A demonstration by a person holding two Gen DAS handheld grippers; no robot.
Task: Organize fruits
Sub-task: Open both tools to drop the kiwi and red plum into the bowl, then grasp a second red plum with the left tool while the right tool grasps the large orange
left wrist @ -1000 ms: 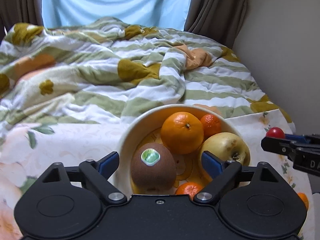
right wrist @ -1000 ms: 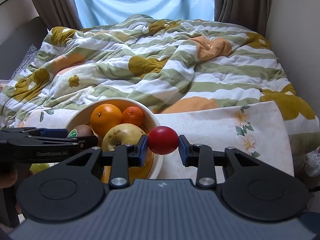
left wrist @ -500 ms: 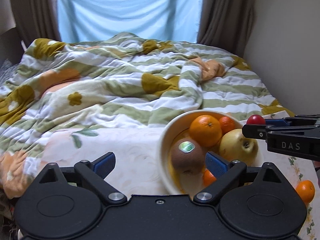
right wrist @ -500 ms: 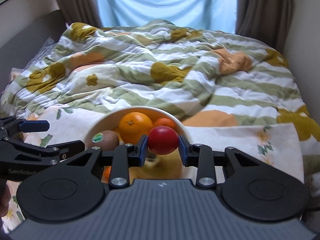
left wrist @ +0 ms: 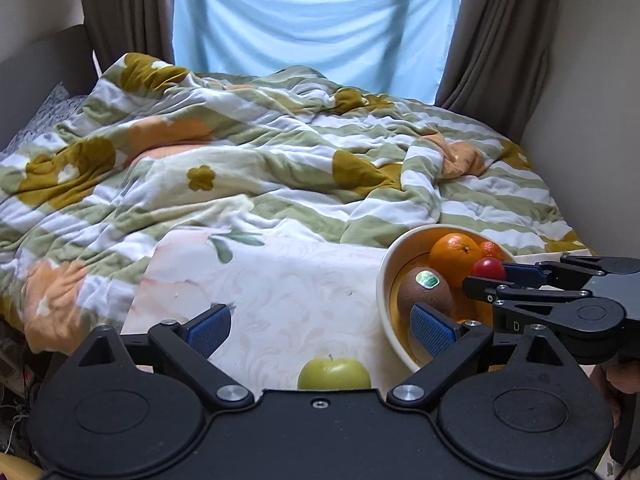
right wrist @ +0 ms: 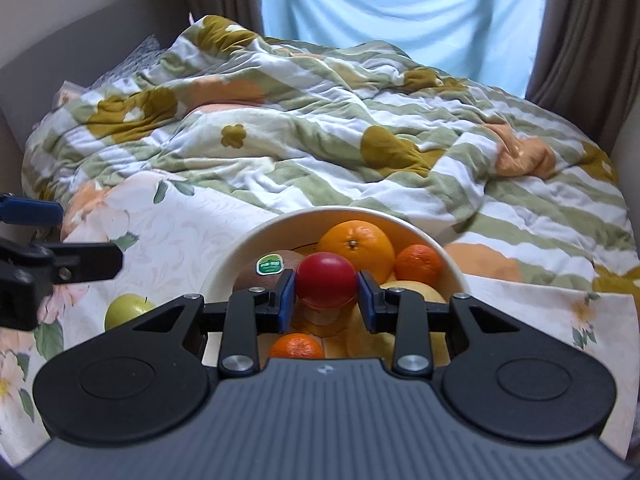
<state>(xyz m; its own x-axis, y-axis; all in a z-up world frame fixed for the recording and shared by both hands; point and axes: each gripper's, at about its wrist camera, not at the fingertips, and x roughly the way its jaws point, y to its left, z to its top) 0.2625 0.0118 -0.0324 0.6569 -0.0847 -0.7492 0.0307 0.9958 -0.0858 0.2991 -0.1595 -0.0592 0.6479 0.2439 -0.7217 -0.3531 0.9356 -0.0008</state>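
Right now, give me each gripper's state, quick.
Left gripper: open, holding nothing.
Right gripper: closed on the red fruit, over the bowl.

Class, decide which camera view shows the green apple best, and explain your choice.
The right wrist view: the green apple shows most of its rounded side on the floral cloth, only its lower right hidden by the gripper. The left wrist view shows just its top and stem above the gripper body.

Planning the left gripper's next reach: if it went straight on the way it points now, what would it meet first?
Probably the green apple, low between the open left gripper fingers. Beyond it lies the floral sheet, then the quilt. The bowl sits right of that line, though depth is unclear.
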